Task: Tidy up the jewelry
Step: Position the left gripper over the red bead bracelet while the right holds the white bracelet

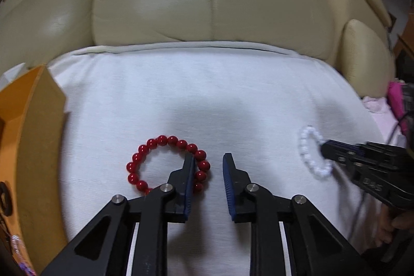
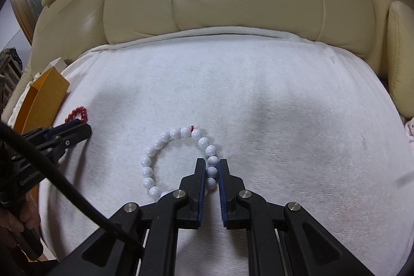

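Low in the frame, the left gripper [image 1: 208, 159] stands with fingers apart, the red bead bracelet [image 1: 168, 164] under its left finger on the white towel [image 1: 207, 95]; the right gripper [image 2: 210, 164] is clamped on the white bead bracelet [image 2: 178, 162] at centre; an orange box [image 1: 31, 133] sits at left.

- My left gripper's [image 1: 208, 159] finger hides the red bracelet's [image 1: 145, 149] nearest beads.
- Left of it, the orange box [image 1: 38, 133] runs off-frame, contents unreadable.

Two bracelets [image 1: 168, 166] [image 2: 181, 162] lie on the towel [image 1: 207, 95] (box [image 1: 38, 146] at its left edge).
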Demonstrator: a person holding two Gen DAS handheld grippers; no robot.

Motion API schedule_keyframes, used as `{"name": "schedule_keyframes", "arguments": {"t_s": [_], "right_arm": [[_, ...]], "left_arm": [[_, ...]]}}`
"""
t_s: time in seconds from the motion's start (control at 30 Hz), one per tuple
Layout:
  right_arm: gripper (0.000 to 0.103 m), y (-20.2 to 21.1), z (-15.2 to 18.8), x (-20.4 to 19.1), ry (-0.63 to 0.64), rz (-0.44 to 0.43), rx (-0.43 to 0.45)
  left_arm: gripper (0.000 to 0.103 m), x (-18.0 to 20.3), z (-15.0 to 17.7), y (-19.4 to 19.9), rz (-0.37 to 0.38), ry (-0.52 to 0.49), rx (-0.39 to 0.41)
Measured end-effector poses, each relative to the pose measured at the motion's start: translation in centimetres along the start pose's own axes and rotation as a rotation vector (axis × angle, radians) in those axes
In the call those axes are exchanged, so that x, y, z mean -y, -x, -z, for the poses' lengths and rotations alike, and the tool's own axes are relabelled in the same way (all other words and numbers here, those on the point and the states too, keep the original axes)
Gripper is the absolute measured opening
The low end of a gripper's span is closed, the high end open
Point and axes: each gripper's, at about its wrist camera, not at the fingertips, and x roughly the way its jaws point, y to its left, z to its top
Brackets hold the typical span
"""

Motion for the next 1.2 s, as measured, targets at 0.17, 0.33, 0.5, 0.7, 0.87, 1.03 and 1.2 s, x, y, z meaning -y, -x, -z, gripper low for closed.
{"name": "schedule_keyframes", "arguments": {"t_s": [0.17,0.33,0.5,0.7,0.87,1.03,1.2], "right_arm": [[0.011,-0.3,-0.1,0.6,-0.02,-0.002,-0.009],[0.011,-0.4,-0.2,0.6,-0.021,-0.001,-0.008],[0.011,-0.4,0.0,1.2,-0.038,-0.021,-0.009],[0.013,-0.4,-0.1,1.7,-0.054,-0.036,-0.006],[0.013,-0.2,0.0,1.9,-0.052,-0.043,0.002],[0.014,0.0,0.2,2.1,-0.06,-0.051,0.004],[0.015,0.2,0.2,2.3,-0.067,-0.059,0.004]], "left_arm": [[0.021,3.0,0.8,0.0,0.082,-0.052,-0.035],[0.029,4.3,1.3,0.2,-0.001,-0.149,-0.051],[0.063,2.6,1.4,2.3,-0.077,-0.133,0.007],[0.085,1.4,2.2,2.3,-0.211,-0.14,-0.005],[0.086,0.4,2.7,0.5,-0.203,-0.081,-0.082],[0.097,-1.1,3.0,0.2,-0.18,0.03,-0.081],[0.103,-0.9,3.4,0.0,-0.221,0.052,-0.069]]}}
